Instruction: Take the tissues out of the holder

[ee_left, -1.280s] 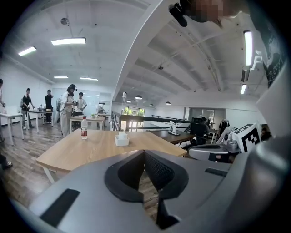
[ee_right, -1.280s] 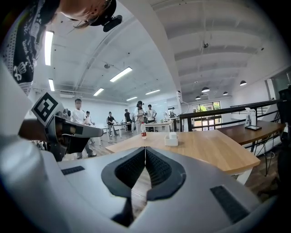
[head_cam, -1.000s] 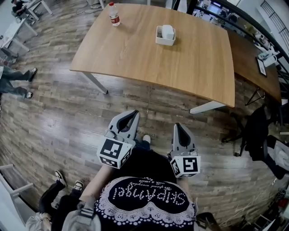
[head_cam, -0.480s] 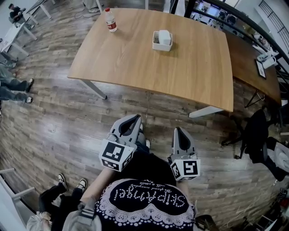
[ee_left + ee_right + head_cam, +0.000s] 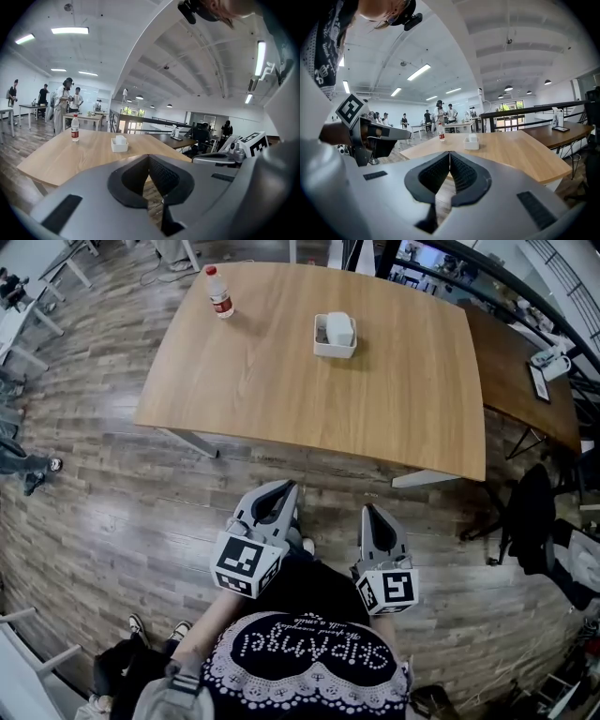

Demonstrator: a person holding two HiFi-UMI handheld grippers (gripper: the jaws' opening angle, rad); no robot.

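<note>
1. Head view places the small white square tissue holder (image 5: 335,337) on the far half of the light wooden table (image 5: 281,390). It is well apart from both grippers, which hang close to the person's body above the plank floor.
2. The left gripper (image 5: 284,488) has its jaws pressed together with nothing between them. The right gripper (image 5: 369,512) is likewise closed tight and empty.
3. If either gripper arrives with its jaws together, it would probably shove the stack down or tip the holder rather than take anything.
4. The holder looks light and nothing steadies it, so pulling with one gripper alone could lift or drag it across the table along with the tissues.
5. A shallow pinch on soft paper may bring away only the top sheets, or tear them.
6. The clear plastic water bottle with a red label (image 5: 219,292) stands near the far left corner, well apart from the holder, and seems unlikely to interfere.
7. The white folded tissues (image 5: 343,327) stand upright as a compact stack in the holder's right side, rising above its rim. The left side looks darker, and I cannot tell what it holds.
</note>
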